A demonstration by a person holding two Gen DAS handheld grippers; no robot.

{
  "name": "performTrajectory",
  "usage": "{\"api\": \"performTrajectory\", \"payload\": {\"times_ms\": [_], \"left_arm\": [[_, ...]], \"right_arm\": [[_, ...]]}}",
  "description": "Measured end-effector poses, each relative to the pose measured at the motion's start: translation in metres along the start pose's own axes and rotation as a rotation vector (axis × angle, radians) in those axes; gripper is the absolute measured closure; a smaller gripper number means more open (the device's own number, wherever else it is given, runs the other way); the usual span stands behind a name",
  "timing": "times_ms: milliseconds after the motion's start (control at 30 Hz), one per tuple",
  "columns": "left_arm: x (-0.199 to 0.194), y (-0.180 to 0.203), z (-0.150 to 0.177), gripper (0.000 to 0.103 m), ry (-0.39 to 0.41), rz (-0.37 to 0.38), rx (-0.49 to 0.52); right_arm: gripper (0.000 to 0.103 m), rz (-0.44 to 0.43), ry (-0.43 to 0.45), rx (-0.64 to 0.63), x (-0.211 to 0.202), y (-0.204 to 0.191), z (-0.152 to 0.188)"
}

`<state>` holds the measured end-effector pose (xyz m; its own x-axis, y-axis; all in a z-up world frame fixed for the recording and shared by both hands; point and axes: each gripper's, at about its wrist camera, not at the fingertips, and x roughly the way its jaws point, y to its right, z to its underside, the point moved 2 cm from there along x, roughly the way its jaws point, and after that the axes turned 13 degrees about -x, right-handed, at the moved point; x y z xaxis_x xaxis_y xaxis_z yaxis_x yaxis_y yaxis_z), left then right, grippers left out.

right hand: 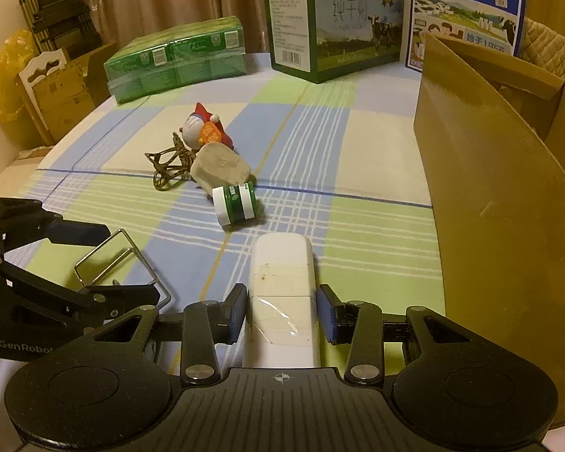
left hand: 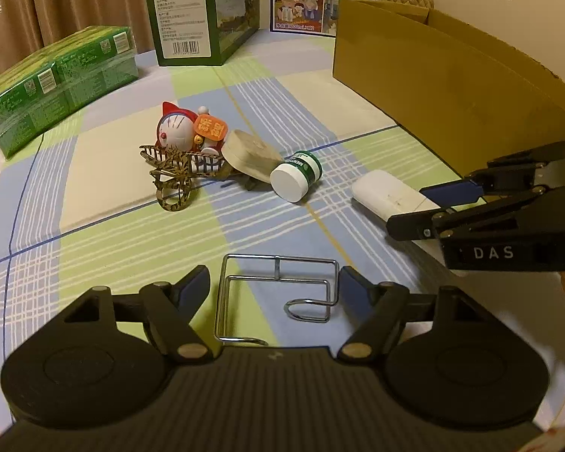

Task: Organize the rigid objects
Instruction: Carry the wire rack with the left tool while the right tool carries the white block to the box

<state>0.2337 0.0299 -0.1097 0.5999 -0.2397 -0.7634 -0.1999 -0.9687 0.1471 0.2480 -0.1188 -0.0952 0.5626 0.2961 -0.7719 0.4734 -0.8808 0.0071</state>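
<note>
My left gripper point(left hand: 275, 286) stands open low over the checked cloth, with a bent chrome wire rack point(left hand: 278, 278) lying flat between its fingers. The right pad sits close to the wire and the left pad is a little apart from it. My right gripper point(right hand: 282, 312) is shut on a white oblong case point(right hand: 282, 271) wrapped with clear tape, both blue pads against its sides. In the left wrist view the white oblong case point(left hand: 384, 194) lies to the right of the rack. In the right wrist view the left gripper point(right hand: 132, 263) and the rack point(right hand: 98, 248) are at the left.
A pile lies mid-table: a red and white cat figure point(left hand: 177, 128), a brown lattice model point(left hand: 173, 177), a beige oval box point(left hand: 250, 156) and a green and white jar point(left hand: 295, 177) on its side. An open cardboard box point(left hand: 452, 86) stands right. Green packs point(left hand: 56, 86) and milk cartons point(left hand: 203, 11) line the back.
</note>
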Motion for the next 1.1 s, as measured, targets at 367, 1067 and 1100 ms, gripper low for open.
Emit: {"api": "performTrajectory", "payload": {"times_ms": [367,1067,1100], "left_arm": [[0.003,0.001,-0.001,0.04,-0.007,-0.027,-0.021],[-0.042,0.0,-0.015,0.04,0.13,-0.09,-0.13],[-0.047,0.002,-0.016,0.04,0.137,-0.092,-0.133]], "right_arm": [[0.066,0.0,-0.002,0.002,0.002,-0.001,0.0],[0.066,0.036,0.086,0.022,-0.032,-0.001,-0.007],[0.066,0.038,0.092,0.025,-0.039,-0.002,-0.007]]}}
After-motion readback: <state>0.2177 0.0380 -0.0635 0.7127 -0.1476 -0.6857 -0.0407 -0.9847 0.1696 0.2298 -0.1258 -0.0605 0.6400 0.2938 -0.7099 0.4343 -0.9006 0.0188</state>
